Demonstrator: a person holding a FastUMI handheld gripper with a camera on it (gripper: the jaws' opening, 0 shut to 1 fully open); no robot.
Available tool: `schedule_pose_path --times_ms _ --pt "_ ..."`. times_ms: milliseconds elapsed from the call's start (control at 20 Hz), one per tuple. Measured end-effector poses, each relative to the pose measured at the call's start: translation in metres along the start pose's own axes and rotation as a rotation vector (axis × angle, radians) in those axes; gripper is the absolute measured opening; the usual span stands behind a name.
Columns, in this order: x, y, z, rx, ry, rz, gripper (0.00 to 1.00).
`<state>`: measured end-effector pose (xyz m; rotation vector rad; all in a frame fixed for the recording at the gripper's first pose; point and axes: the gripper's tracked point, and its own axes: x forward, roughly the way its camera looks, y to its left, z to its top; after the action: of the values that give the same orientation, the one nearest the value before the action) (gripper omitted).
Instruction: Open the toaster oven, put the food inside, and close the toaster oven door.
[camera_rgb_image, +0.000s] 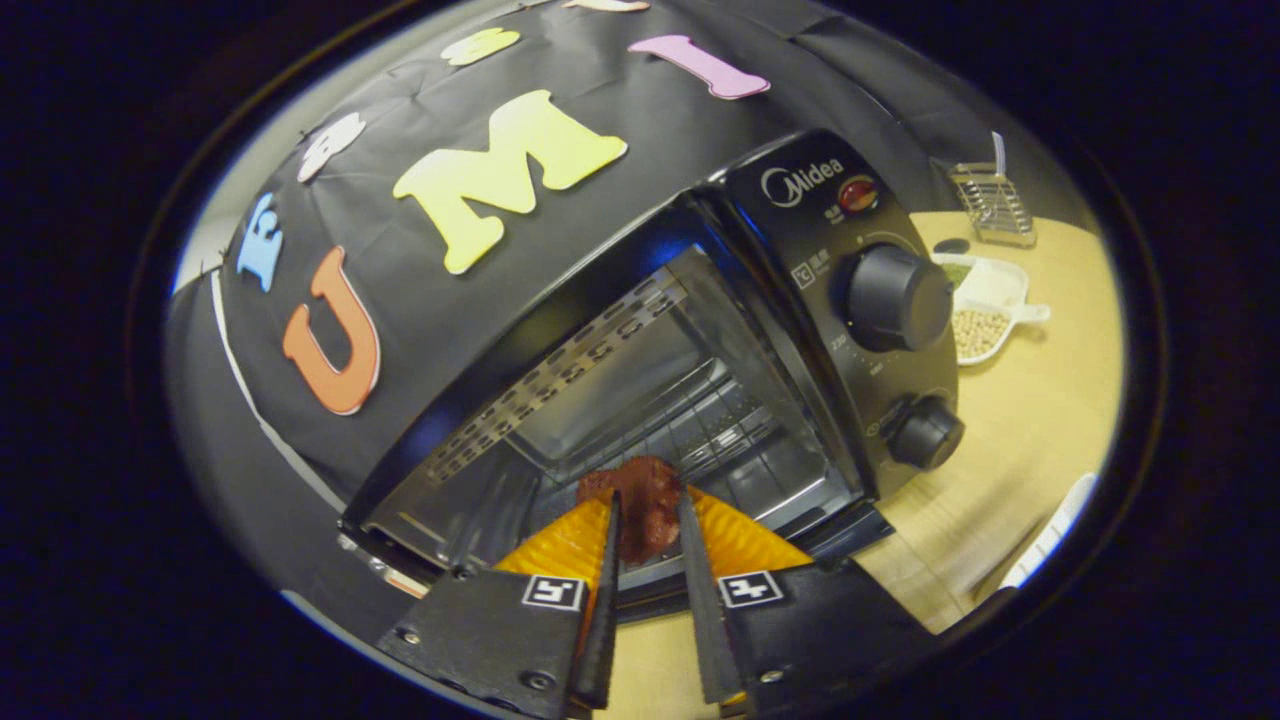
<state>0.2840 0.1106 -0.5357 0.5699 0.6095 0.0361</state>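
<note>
Toaster oven (700, 330), a black metal box with two round black knobs (895, 298) on its control panel, stands open on a pale wooden table (1020, 440); its glass door (620, 585) is folded down toward the gripper, exposing the shiny interior and the wire rack (700, 430). Gripper (648, 520): its two fingers are clamped on a dark reddish-brown chunk of food (645, 505), pinched between the tips at the mouth of the cavity, just over the lowered door. Judged stage: the opening step appears done and the insertion is in hand. To do it well, the food should be carried straight and level into the chamber, clear of the door edge and side walls, and lowered until it rests on the rack before the fingers part; releasing higher risks it rolling or dropping through the bars. Beyond the oven lie a white divided dish of beans (985, 305) and a small wire basket (990, 205), well apart from the work.
</note>
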Motion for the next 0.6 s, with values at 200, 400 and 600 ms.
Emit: schedule_pose_path --times_ms 200,400,600 --pt "-0.024 -0.005 -0.006 -0.142 0.032 -0.063 0.74" --pt "-0.066 -0.002 -0.009 -0.268 -0.005 -0.099 0.8" --pt "-0.12 0.013 -0.031 -0.402 -0.022 -0.06 0.82"
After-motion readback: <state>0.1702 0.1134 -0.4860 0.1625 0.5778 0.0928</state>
